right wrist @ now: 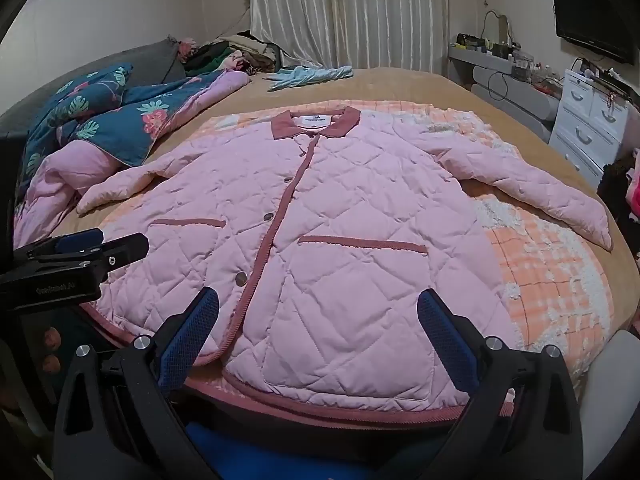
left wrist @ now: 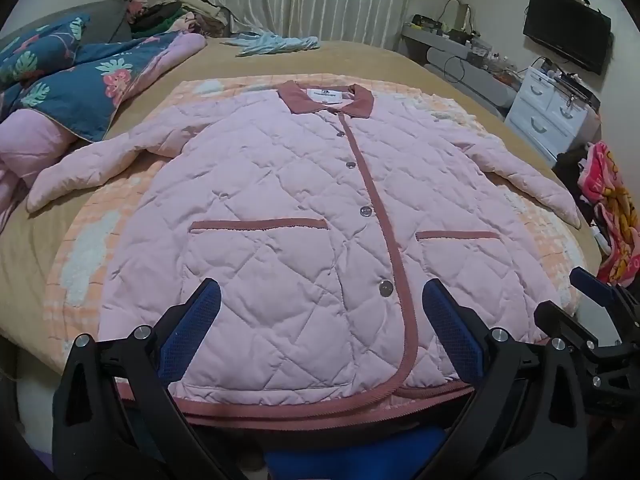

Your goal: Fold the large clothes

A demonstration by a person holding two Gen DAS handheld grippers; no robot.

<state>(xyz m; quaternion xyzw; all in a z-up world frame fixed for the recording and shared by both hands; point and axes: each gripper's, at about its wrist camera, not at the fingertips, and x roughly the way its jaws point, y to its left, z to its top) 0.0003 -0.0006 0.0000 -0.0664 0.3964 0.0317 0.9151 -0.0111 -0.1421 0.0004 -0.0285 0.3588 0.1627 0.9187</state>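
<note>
Both grippers' jaws gape empty over the pink jacket [left wrist: 280, 208] hem. Left gripper [left wrist: 320, 308] frames the bottom button [left wrist: 386, 289]; right gripper [right wrist: 318, 316] frames only quilting.

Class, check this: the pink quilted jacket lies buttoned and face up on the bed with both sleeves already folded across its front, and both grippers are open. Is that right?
One detail is wrong. The pink quilted jacket has both sleeves spread out to the sides, not folded across its front; the left wrist view shows this. It does lie buttoned, face up on the bed, and the left gripper and right gripper are open.
</note>
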